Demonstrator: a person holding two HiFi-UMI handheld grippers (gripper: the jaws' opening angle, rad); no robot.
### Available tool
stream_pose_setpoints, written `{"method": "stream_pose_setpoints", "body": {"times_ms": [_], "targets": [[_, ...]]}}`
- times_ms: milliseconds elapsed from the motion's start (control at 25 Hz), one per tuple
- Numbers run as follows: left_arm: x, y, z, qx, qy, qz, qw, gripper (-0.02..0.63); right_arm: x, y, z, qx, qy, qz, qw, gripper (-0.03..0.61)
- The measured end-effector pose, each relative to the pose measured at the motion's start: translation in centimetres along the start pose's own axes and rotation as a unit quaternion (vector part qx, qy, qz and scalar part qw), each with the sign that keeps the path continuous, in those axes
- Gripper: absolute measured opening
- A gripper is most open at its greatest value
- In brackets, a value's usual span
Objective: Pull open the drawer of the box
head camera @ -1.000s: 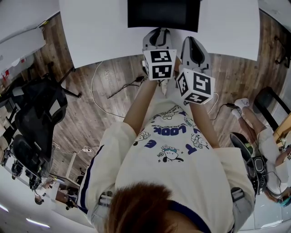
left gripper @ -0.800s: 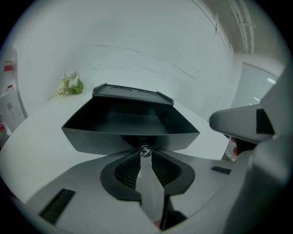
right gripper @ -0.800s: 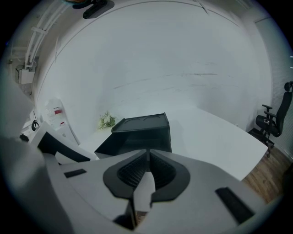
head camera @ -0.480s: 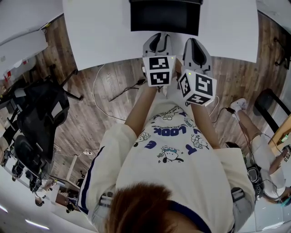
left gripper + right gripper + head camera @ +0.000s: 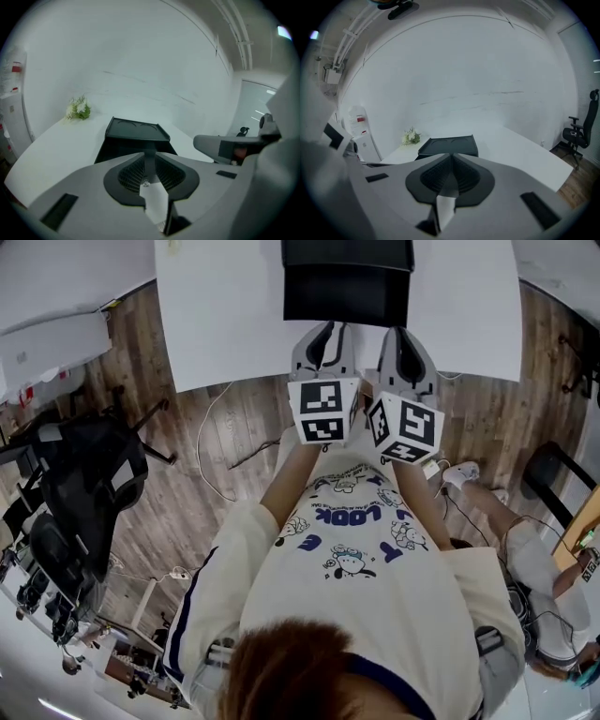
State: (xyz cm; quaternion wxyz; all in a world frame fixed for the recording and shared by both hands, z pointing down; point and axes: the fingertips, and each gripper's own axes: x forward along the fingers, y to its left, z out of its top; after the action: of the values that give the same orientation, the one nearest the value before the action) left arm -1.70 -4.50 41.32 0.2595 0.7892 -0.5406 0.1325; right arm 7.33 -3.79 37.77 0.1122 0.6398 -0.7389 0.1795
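Black box (image 5: 347, 282): sits on the white desk (image 5: 225, 315), just ahead of both tongs.
Left tongs (image 5: 322, 334): pressed together, holding nothing.
Right tongs (image 5: 405, 338): together too, empty.
Do it well: open one pair, pinch the drawer front, pull straight back.
Changed: more box shows now; tongs are nearer.

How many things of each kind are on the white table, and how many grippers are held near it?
Black box: 1
Bunch of flowers: 1
Grippers: 2, the left gripper and the right gripper
Total: 4
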Motion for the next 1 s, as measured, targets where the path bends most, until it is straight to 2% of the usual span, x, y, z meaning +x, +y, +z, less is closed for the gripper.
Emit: {"method": "stream_pose_setpoints", "body": {"times_ms": [240, 600, 1000], "targets": [[-2.4, 0.0, 4.1, 0.027, -0.056, -0.002, 0.9981, 0.055, -0.7, 1.1, 2.8, -0.020, -0.037, 0.002, 0.999, 0.040], [-5.1, -0.9, 8.6, 0.071, -0.122, 0.011, 0.9899, 0.051, -1.8, 1.4, 6.0, -0.030, -0.079, 0.012, 0.996, 0.040], [-6.5, -1.3, 10.9, 0.083, -0.154, 0.017, 0.9844, 0.051, -2.7, 1.9, 8.1, -0.038, -0.104, 0.023, 0.994, 0.040]]}}
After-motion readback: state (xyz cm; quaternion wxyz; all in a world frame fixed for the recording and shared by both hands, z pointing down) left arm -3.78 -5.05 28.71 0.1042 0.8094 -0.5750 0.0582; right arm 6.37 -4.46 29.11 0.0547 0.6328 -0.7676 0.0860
